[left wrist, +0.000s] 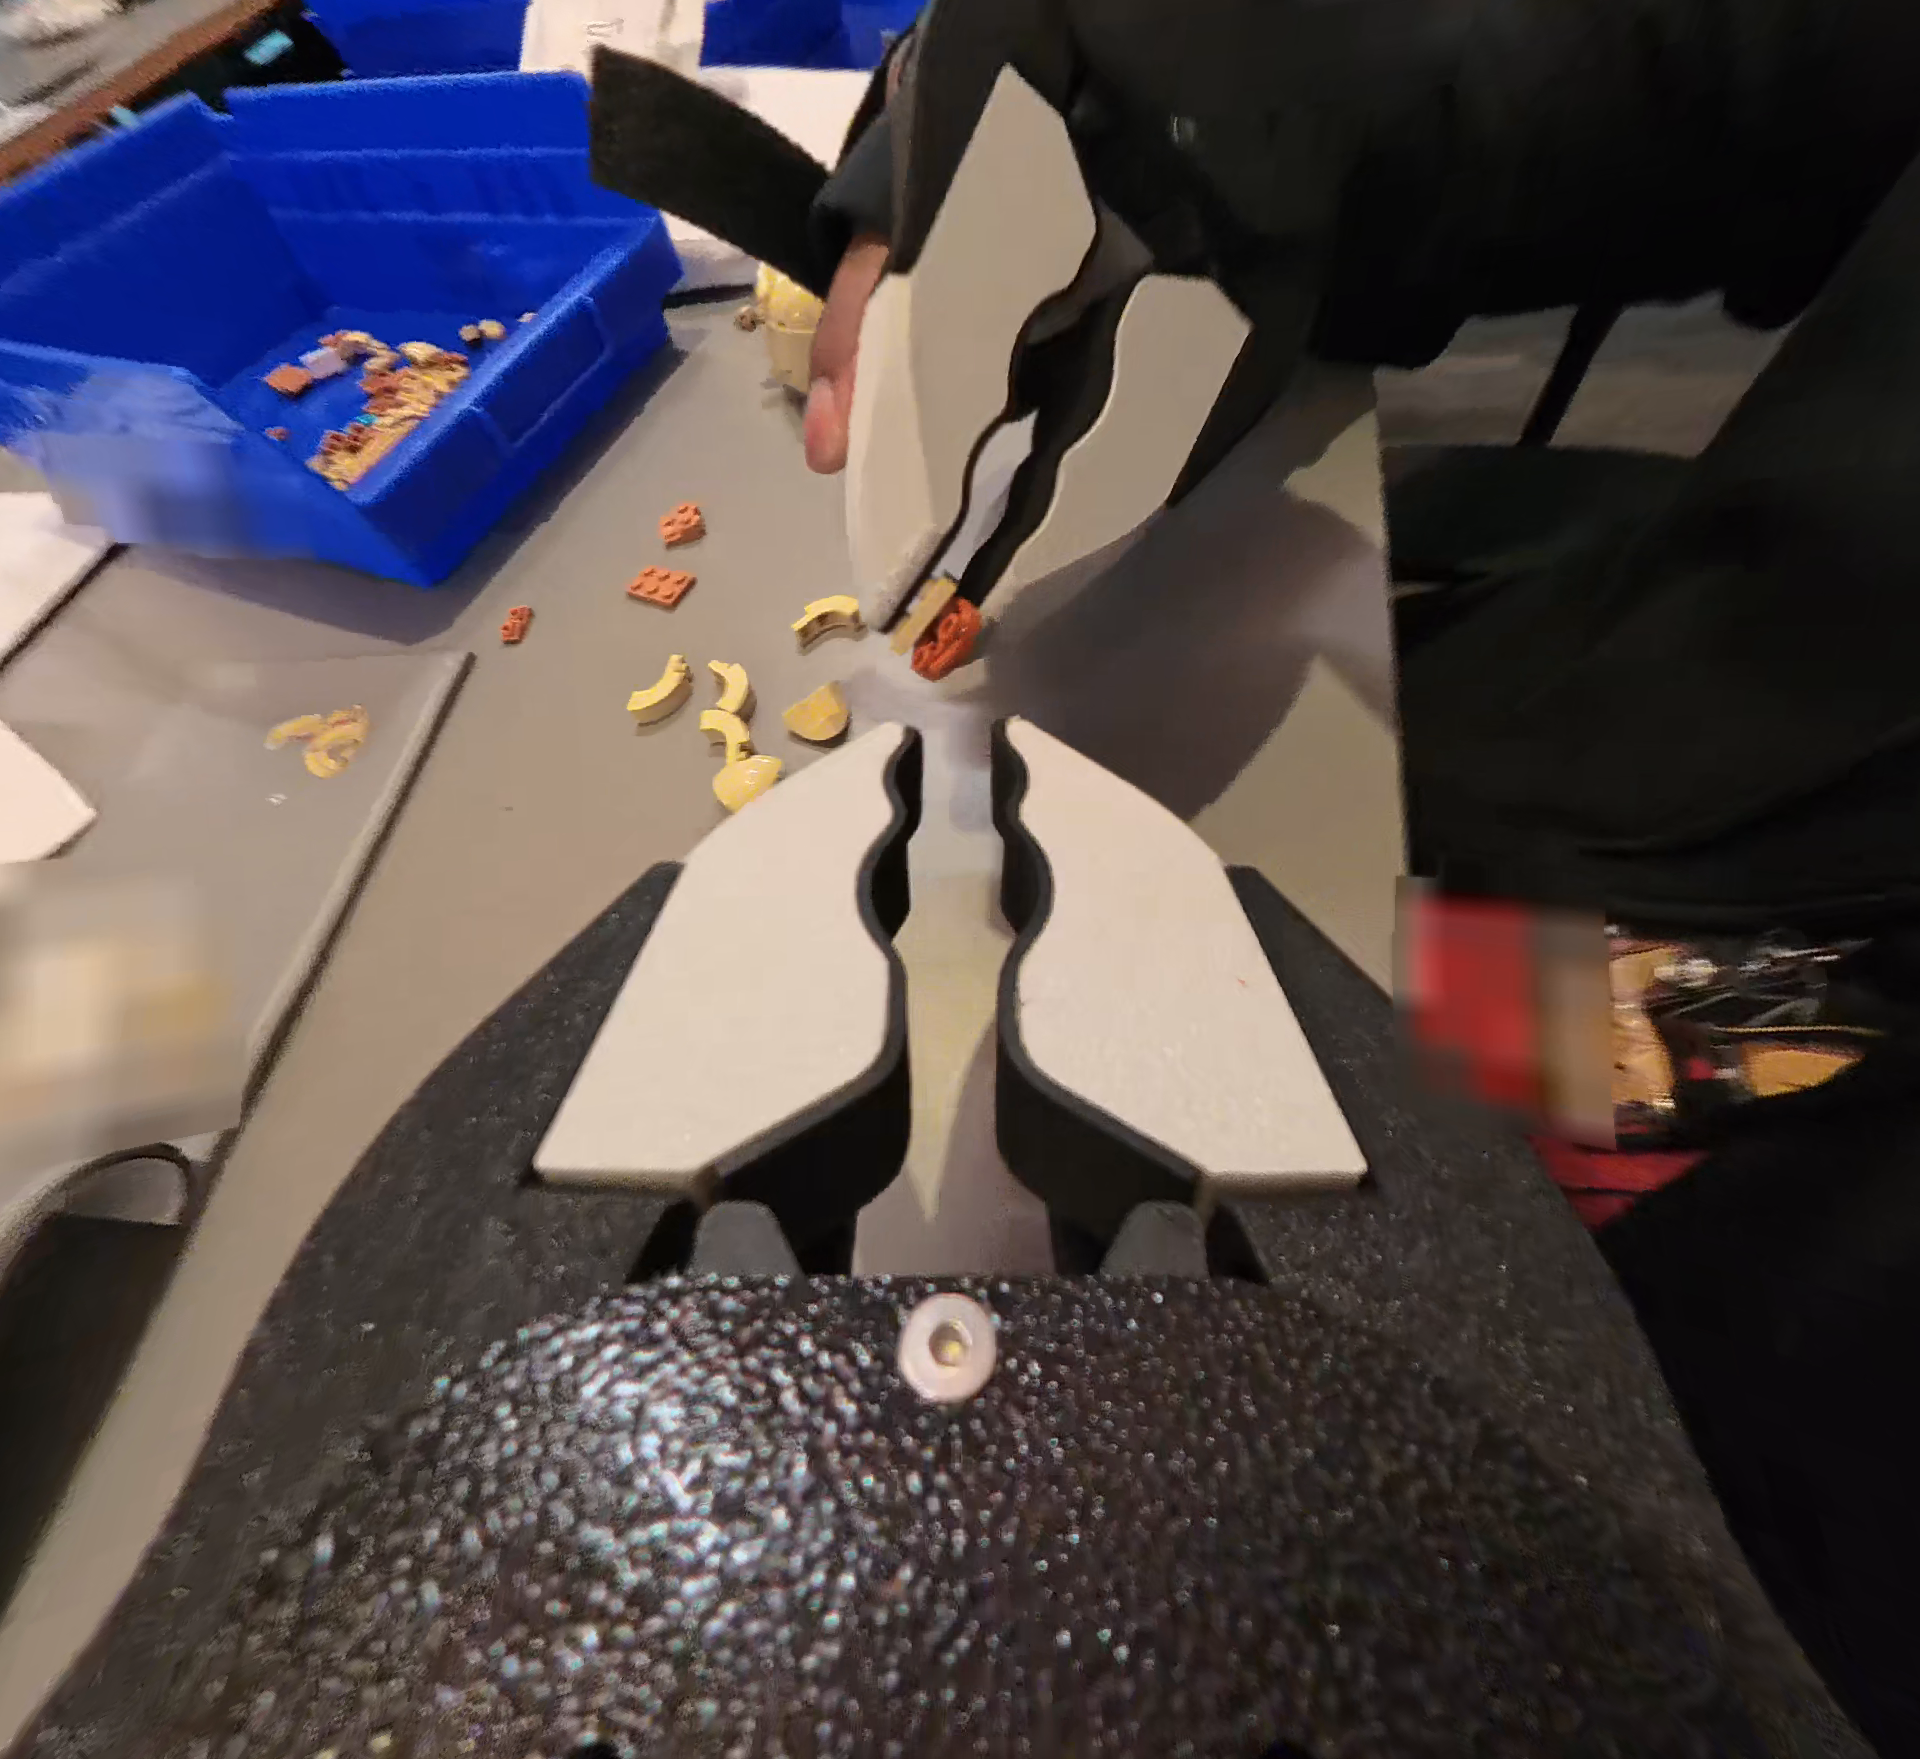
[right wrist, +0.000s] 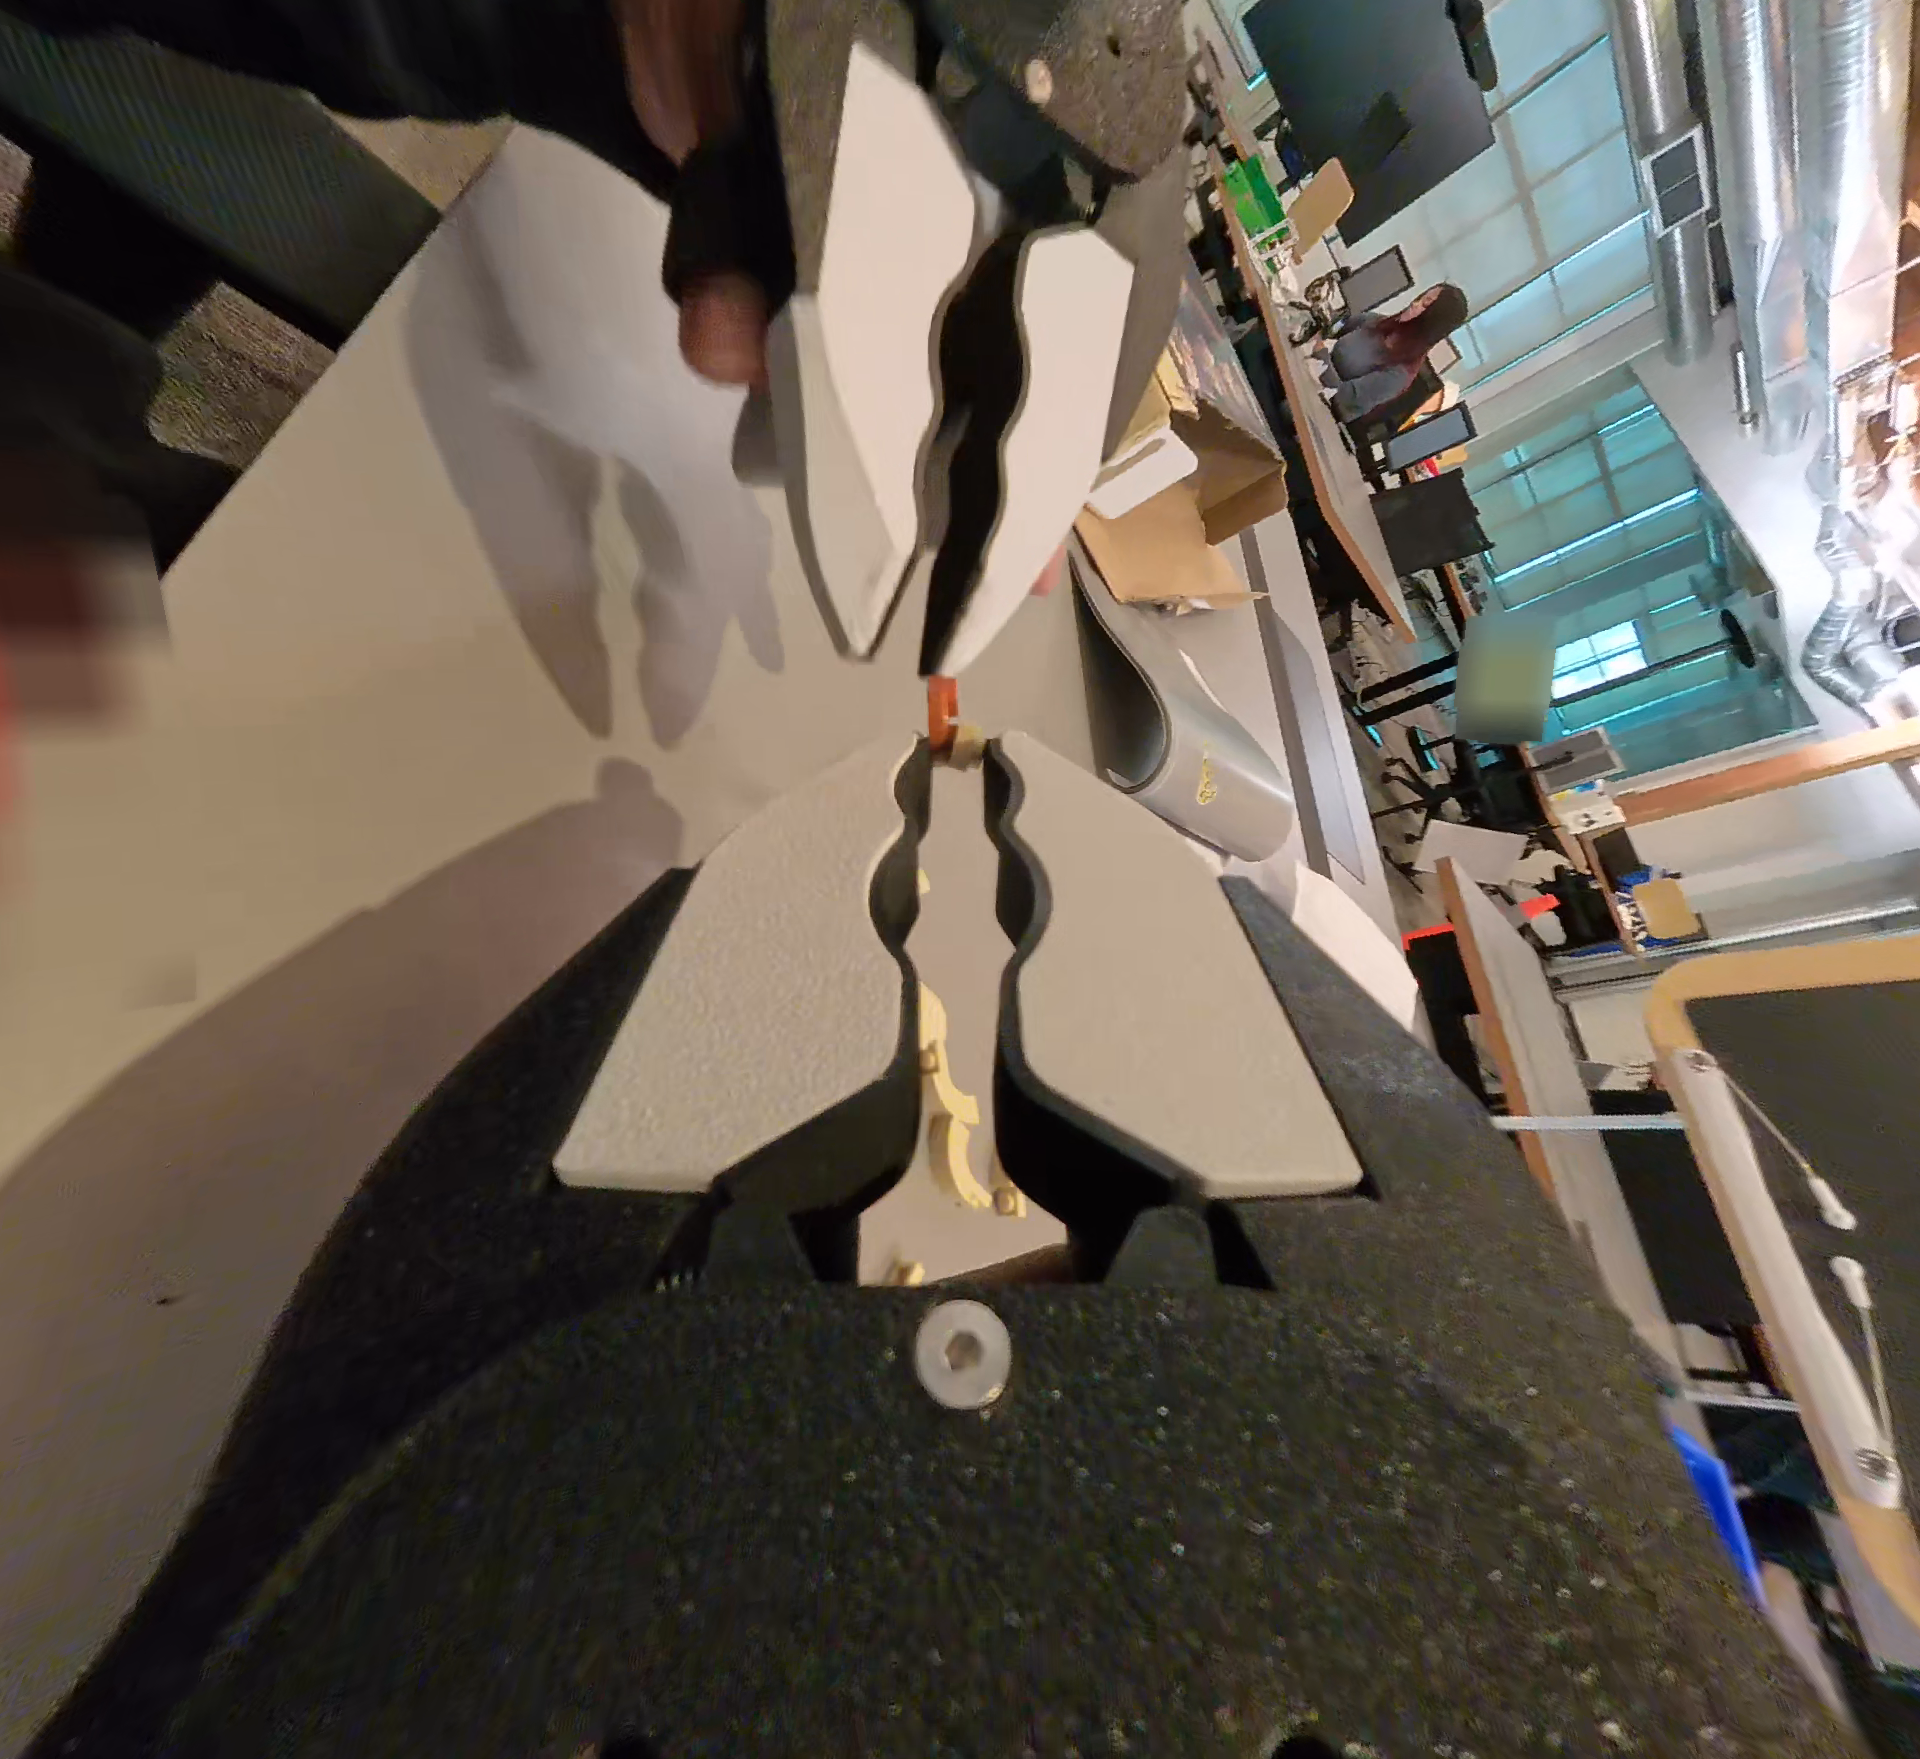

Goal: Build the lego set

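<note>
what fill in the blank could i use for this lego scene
1. The brick is pinched by the fingers of the ___ gripper.
2. The bin of loose pieces is ___.
3. The left gripper holds ___.
4. Curved pieces lie loose on the ___.
Missing words: right; blue; nothing; table.

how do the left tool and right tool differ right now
The left tool is open; the right tool is shut. The left tool holds nothing; the right tool grips a small orange and tan piece. Both have wavy grey fingers.
</note>
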The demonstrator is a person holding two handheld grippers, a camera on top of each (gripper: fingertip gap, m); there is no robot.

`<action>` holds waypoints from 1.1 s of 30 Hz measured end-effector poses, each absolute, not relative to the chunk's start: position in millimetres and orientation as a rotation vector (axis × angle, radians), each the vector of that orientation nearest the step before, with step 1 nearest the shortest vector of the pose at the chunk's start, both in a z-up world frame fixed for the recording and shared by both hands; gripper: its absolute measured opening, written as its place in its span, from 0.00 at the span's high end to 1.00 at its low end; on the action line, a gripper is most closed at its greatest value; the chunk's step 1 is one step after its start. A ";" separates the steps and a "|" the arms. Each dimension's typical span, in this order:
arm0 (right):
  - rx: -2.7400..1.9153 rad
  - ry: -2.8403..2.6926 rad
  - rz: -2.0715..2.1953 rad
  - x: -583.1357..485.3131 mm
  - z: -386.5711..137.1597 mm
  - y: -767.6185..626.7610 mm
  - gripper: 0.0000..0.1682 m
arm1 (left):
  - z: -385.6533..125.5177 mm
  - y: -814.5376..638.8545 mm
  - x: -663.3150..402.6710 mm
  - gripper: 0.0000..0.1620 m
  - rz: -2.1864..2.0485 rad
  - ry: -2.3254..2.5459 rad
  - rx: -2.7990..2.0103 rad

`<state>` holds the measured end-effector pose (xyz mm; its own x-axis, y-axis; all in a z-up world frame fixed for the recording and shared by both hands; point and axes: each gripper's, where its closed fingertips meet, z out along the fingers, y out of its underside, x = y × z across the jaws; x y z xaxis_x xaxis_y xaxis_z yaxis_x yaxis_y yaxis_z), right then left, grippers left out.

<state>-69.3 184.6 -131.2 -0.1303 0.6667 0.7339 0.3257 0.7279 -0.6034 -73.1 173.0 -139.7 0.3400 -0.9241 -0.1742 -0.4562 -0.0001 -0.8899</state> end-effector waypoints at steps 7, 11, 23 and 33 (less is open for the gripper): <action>-0.839 -1.730 0.462 -70.9 -133.6 179.5 0.95 | -140.0 180.8 -68.1 0.96 -0.426 1.306 -1.515; -0.872 -1.741 0.496 -70.8 -137.3 180.7 0.95 | -143.5 180.3 -67.1 0.99 -0.392 1.333 -1.507; -0.915 -1.836 0.456 -70.1 -154.0 180.2 0.95 | -161.5 177.3 -67.3 1.00 -0.369 1.407 -1.630; -1.046 -1.781 0.600 -70.9 -154.7 183.1 0.95 | -158.7 177.3 -68.7 1.00 -0.328 1.359 -1.588</action>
<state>-70.9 183.1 -154.7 -0.1817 0.8568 0.4825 0.3905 0.5132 -0.7643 -68.7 177.3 -158.7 0.3370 -0.8646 -0.3728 -0.5995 0.1083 -0.7930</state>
